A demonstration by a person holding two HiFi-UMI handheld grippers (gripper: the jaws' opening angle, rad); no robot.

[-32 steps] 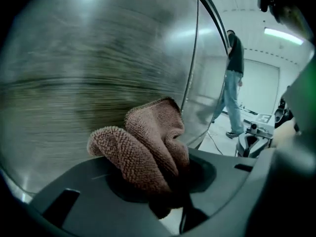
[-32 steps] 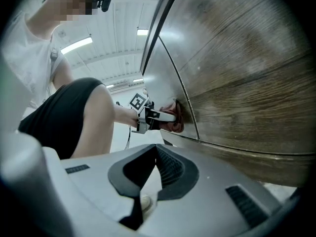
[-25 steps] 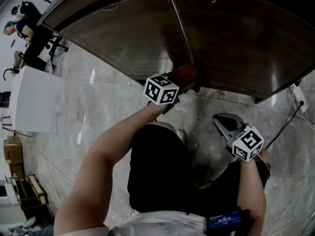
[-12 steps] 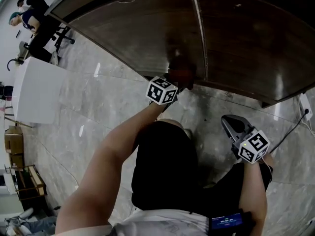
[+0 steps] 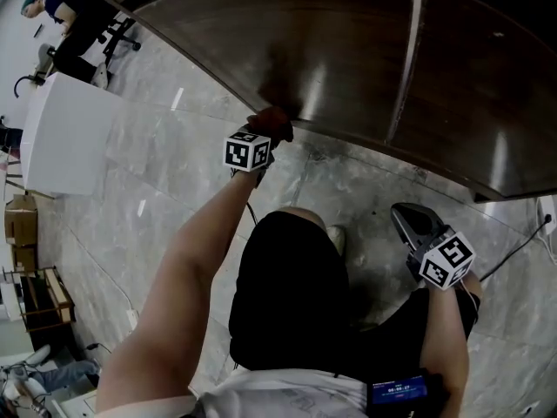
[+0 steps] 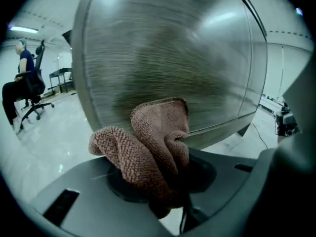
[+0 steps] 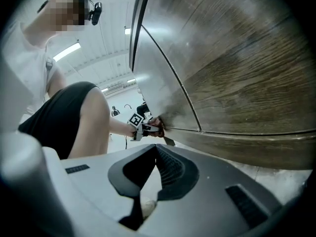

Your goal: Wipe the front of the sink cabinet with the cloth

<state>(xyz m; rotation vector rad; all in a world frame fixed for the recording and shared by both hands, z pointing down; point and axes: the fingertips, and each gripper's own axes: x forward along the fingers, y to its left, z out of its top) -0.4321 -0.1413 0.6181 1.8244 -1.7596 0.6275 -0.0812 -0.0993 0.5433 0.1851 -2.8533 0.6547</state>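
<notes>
Pinkish-brown terry cloth sits bunched in the left claw, whose jaws are clamped on its lower folds. It is at the bottom edge of the dark wood-grain cabinet front, on the left door. In the head view that is about 11 o'clock from the person's knees. The right claw hangs at about 4 o'clock over the grey marble floor, with its jaws together and nothing between them.

Only a small wad of cloth faces the door, so I judge a hard sideways drag could pull it loose from the jaws. It could also let the claw's rigid tips scrape the veneer.

Actual contact between cloth and wood cannot be confirmed. The marker cube covers part of the cloth from above, and the grain looks smeared in the left gripper view. The cabinet's top and any sink are cut off.
</notes>
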